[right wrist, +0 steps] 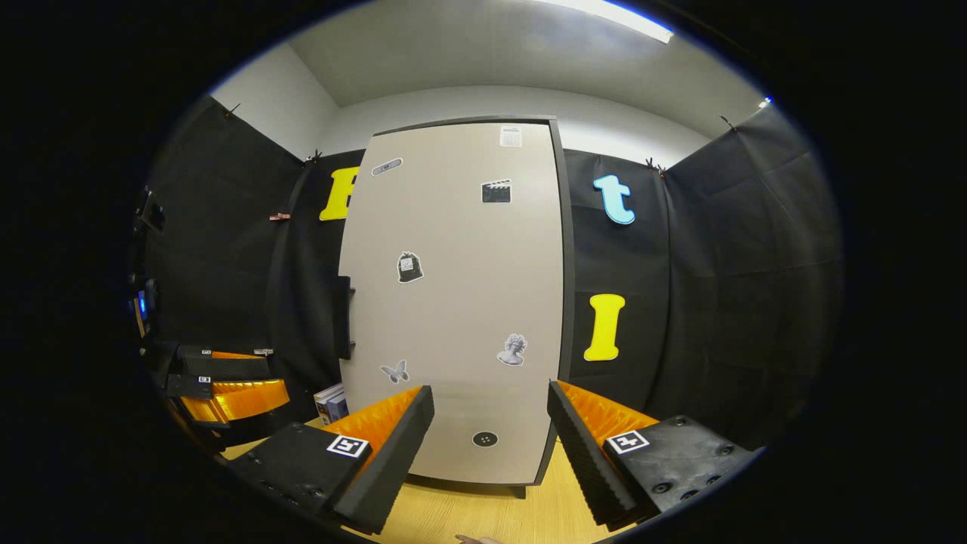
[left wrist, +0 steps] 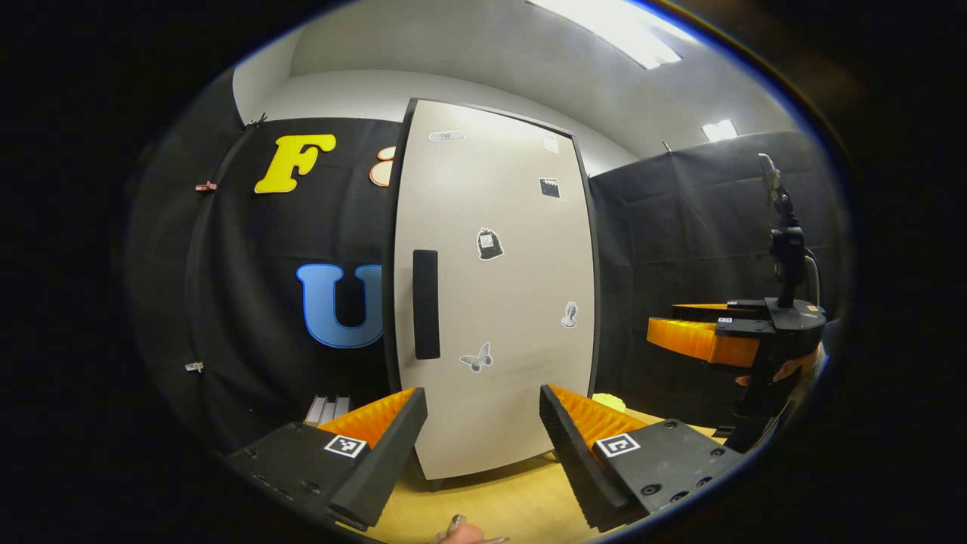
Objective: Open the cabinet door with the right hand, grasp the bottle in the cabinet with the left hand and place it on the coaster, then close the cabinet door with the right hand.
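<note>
Left gripper view: closed cabinet door [left wrist: 495, 295] hides the bottle; both tongs spread, empty

My door [left wrist: 491, 302] is pale grey-beige with a black edge and a black handle [left wrist: 426, 304]. Black-and-white stickers dot it: a butterfly [left wrist: 477, 357], a bust [left wrist: 570, 314], a clapperboard [right wrist: 496, 191]. The table [left wrist: 498, 502] under it is light yellow wood. The walls above the cloth are white.
</note>
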Demonstrator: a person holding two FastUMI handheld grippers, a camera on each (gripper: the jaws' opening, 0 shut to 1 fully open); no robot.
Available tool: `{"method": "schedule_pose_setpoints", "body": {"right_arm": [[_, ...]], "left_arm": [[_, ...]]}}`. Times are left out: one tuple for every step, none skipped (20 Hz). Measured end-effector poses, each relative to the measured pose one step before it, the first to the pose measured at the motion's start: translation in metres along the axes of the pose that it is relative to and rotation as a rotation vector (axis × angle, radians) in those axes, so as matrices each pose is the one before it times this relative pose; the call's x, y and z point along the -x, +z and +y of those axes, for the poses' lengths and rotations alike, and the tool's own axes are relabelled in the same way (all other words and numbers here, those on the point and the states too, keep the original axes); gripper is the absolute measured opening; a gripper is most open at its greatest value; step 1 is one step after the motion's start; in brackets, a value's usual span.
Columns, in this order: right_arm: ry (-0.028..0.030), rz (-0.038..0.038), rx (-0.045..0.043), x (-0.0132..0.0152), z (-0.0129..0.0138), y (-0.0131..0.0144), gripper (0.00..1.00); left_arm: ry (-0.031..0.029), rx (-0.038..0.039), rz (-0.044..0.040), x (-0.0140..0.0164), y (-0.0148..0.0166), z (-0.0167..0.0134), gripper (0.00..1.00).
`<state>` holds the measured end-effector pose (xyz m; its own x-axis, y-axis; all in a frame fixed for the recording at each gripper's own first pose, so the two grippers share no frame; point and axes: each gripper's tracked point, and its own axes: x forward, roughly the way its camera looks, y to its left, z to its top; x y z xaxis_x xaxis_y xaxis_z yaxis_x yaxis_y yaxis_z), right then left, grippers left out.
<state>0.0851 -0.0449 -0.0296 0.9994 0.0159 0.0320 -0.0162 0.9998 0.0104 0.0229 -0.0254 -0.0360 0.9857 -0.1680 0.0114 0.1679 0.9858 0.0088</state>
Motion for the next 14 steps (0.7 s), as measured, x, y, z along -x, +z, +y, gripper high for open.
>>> {"method": "schedule_pose_setpoints", "body": {"right_arm": [[0.0012, -0.00097, 0.00359, 0.00019, 0.00046, 0.0003, 0.98], [0.0019, 0.00101, 0.00169, 0.00038, 0.00066, -0.00029, 0.98], [0.00208, 0.0003, 0.00164, 0.00036, 0.00046, 0.00004, 0.98], [0.00087, 0.00066, 0.00253, 0.00078, 0.0004, 0.00019, 0.98], [0.00131, 0.0014, 0.00251, -0.0002, -0.00024, -0.00091, 0.98], [0.00078, 0.00164, 0.00182, 0.00081, 0.00014, -0.00005, 0.98], [0.0008, 0.00145, 0.00081, -0.00026, -0.00057, -0.00057, 0.98], [0.00067, 0.00035, -0.00052, 0.00023, 0.00012, -0.00014, 0.98], [-0.00077, 0.00014, -0.00063, 0.00029, 0.00003, -0.00024, 0.98], [-0.00059, 0.00114, -0.00096, 0.0, -0.0002, -0.00087, 0.98], [0.0001, 0.00142, -0.00136, -0.00086, -0.00046, -0.00112, 0.98], [-0.00138, 0.00351, -0.00158, 0.00015, 0.00036, -0.00071, 0.98], [0.00133, 0.00302, -0.00079, 0.00006, -0.00013, -0.00089, 0.98], [0.00068, 0.00018, -0.00017, -0.00003, -0.00009, -0.00009, 0.98]], "left_arm": [[0.00246, 0.00139, 0.00094, 0.00062, -0.00006, 0.0011, 0.95], [0.0013, 0.00152, 0.00029, 0.00059, -0.00088, 0.00019, 0.94], [0.00175, 0.0019, -0.00267, 0.00044, 0.00059, 0.00062, 0.95], [0.00125, 0.0037, -0.002, -0.00072, -0.00014, 0.00037, 0.95], [0.00306, 0.00415, -0.00072, 0.00048, 0.00015, 0.00034, 0.95], [0.00141, 0.00173, 0.00094, 0.00003, -0.00021, 0.00032, 0.95], [0.00022, -0.0018, 0.00199, -0.0003, 0.00014, 0.00034, 0.95], [0.00122, -0.00459, 0.00081, -0.00015, -0.00044, -0.00005, 0.95], [-0.00086, -0.00527, 0.00219, 0.0003, 0.00023, -0.00006, 0.95], [-0.00091, -0.00376, 0.00185, -0.00016, -0.00123, -0.00025, 0.94], [-0.00182, -0.00226, 0.00308, -0.00026, -0.00041, -0.00067, 0.95], [-0.00061, -0.00022, 0.0005, -0.00017, -0.00062, -0.00042, 0.95], [-0.00131, 0.0009, 0.00209, 0.00027, 0.00014, -0.00031, 0.94], [0.00019, 0.00033, -0.00122, 0.00017, -0.0006, 0.0001, 0.94]]}}
